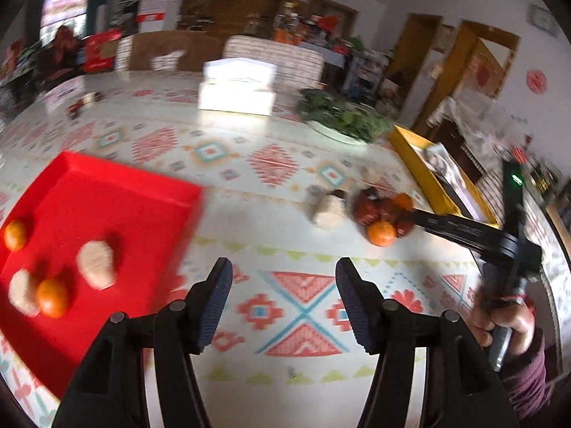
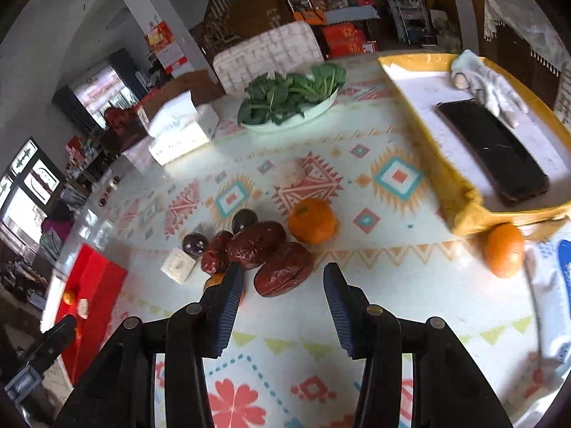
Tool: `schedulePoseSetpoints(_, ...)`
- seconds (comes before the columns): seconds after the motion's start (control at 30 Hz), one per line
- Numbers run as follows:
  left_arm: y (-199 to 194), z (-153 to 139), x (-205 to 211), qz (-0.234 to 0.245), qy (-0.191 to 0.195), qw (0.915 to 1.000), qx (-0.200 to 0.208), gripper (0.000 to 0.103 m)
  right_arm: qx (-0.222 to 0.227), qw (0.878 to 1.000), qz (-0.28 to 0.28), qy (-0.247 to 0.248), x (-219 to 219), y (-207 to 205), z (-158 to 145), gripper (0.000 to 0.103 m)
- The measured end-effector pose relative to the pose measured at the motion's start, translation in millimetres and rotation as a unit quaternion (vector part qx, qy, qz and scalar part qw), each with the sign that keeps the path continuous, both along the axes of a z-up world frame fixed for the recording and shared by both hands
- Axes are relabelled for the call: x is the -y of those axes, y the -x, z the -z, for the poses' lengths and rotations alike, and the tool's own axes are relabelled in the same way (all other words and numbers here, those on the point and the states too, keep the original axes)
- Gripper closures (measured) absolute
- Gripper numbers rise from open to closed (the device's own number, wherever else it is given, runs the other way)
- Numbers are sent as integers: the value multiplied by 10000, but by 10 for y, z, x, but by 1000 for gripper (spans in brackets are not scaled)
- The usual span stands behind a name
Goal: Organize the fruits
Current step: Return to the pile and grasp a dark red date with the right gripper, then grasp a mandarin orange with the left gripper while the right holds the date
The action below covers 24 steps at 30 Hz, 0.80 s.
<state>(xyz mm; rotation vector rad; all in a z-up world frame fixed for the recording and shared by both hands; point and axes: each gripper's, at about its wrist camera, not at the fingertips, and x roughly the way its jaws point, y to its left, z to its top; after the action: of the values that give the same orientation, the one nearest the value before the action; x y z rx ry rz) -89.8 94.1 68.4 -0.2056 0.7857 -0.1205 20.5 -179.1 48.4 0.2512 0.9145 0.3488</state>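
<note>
A sorting step is judged to be in hand: fruit is being carried from a loose pile on the patterned table to the red tray, which fills the left of the left wrist view. On that tray 2 oranges and 2 pale lumps are already seen. The left gripper is held wide open over bare tablecloth at lower centre, with nothing between its jaws. The right gripper is likewise wide open and empty, its left finger just beside a cluster of 3 red dates at the centre of the right wrist view. An orange lies just above the dates, and another orange rests at the right against the yellow tray. The next move is judged to call for the right jaws to be brought around 1 date and closed gently, neighbouring dates being left undisturbed.
</note>
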Motion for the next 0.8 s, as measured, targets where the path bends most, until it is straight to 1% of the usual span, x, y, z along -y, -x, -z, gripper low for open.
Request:
schedulePoseSetpoints(0.07,-72,24,146,261,-9,9997,-7,43,-37,9998,17,170,-49,-89,65,52)
schedulePoseSetpoints(0.17,-212,68,359,540,-34,9985,-65,44,-146,9995,20,290,-131,-169,160,52)
schedulePoseSetpoints(0.2,-280,78,468,656,-112,9978,-53,44,-180,9994,23,311,-139,-185,196,52)
schedulePoseSetpoints(0.23,-331,82,552,741,-166,9971,-31,44,-98,9993,38,359,-150,-178,193,52)
schedulePoseSetpoints(0.3,-439,110,722,916,-285,9954,-25,44,-75,9990,50,442,-150,-187,205,56)
schedulePoseSetpoints(0.37,-554,161,921,1138,-389,9927,-44,44,-66,9992,93,378,-98,-172,211,59)
schedulePoseSetpoints(0.43,-652,217,1068,1308,-487,9902,-54,44,-39,9993,139,338,-42,-160,207,65)
schedulePoseSetpoints(0.5,-761,296,1195,1420,-608,9879,-123,44,-12,9994,189,287,11,-157,183,68)
schedulePoseSetpoints(0.63,-959,456,1333,1472,-729,9860,-295,44,47,9995,255,200,105,-142,153,69)
schedulePoseSetpoints(0.7,-1014,511,1352,1466,-775,9855,-355,52,-1,9995,257,184,117,-163,171,68)
schedulePoseSetpoints(0.77,-1073,560,1356,1461,-762,9854,-436,66,-52,9996,222,156,114,-174,194,68)
schedulePoseSetpoints(0.8,-1090,571,1350,1401,-810,9860,-409,70,-72,9997,192,150,106,-173,197,68)
